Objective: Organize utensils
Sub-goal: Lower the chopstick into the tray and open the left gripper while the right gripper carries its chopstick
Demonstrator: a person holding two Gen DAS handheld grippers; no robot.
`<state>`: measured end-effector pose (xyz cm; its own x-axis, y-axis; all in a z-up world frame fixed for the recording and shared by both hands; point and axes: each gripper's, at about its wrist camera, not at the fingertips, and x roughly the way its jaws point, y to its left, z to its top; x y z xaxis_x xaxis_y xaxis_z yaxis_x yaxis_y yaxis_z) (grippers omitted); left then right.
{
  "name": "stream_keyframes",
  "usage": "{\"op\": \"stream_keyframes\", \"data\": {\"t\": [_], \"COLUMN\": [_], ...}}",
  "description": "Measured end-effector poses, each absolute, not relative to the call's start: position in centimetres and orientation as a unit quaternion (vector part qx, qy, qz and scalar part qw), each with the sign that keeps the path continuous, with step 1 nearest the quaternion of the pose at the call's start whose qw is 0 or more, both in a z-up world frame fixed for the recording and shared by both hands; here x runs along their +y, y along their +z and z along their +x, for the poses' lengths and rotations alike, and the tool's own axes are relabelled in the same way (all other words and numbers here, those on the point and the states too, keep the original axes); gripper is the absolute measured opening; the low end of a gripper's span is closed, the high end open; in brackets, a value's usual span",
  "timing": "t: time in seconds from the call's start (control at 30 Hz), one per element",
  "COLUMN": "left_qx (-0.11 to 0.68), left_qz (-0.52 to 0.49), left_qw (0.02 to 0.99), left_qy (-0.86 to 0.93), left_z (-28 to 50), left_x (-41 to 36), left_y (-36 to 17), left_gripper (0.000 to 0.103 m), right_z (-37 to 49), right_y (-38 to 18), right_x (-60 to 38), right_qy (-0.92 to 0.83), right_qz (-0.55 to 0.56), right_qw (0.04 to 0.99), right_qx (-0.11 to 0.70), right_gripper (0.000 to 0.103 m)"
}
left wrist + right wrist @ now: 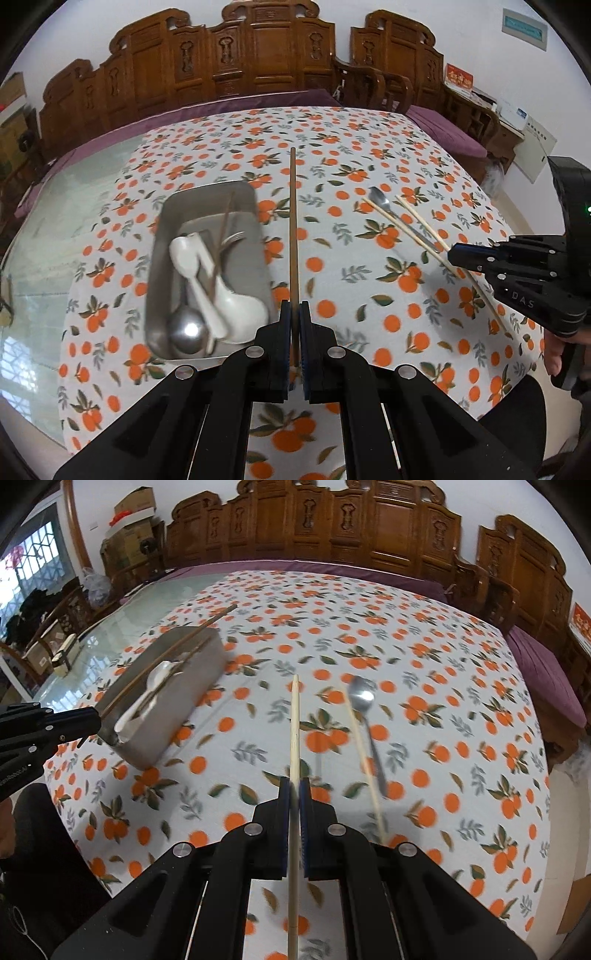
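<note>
Clamping a dark brown chopstick [293,236] between closed jaws, the left gripper [294,332] hung above the orange-print tablecloth [369,295], with the steel tray [207,273] lying at about ten o'clock from its tips. The tray already held white spoons [221,291], a metal ladle [186,330], a fork [232,240] and another dark chopstick [221,236]. The right gripper [294,805], jaws likewise pressed together, gripped a pale chopstick [294,738] that pointed toward twelve o'clock in its own view; a second pale chopstick [364,757] and a metal spoon [364,709] lay on the cloth at about one o'clock from it, the two crossing. Seen from the right wrist, the tray sat at ten o'clock, with the left gripper's dark chopstick slanting over its near rim. Both sticks were held near one end, so each long free length could swing or pivot in the pads if the hands moved quickly, and a tip might catch the tray's wall or knock the spoons inside. The two grippers were near each other, and bringing both sticks to the tray together seemed likely to make them collide.
</note>
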<state>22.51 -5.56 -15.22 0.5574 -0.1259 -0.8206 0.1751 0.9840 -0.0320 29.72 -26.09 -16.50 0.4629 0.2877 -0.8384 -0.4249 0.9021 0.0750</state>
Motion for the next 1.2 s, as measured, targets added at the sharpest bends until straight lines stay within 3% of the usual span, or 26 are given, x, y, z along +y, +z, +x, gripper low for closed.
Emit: {"op": "stream_keyframes", "data": {"t": [0.6, 1.2], "left_qx": [0.496, 0.527], "left_qz": [0.018, 0.014], "left_qw": [0.867, 0.847], "left_qy": [-0.048, -0.066], "left_z": [24.3, 26.9], "left_x": [2.5, 3.3], "left_y": [-17.5, -19.4], "left_gripper": [0.003, 0.004], "right_z": [30.9, 32.7], "right_y": [-17.6, -16.0], "right_x": [-18.9, -16.8], "right_qy": [0.246, 0.275], "right_qz": [-0.080, -0.052], "right_qw": [0.838, 0.824], "right_qx": [0.480, 0.493], "right_gripper": [0.006, 0.006]}}
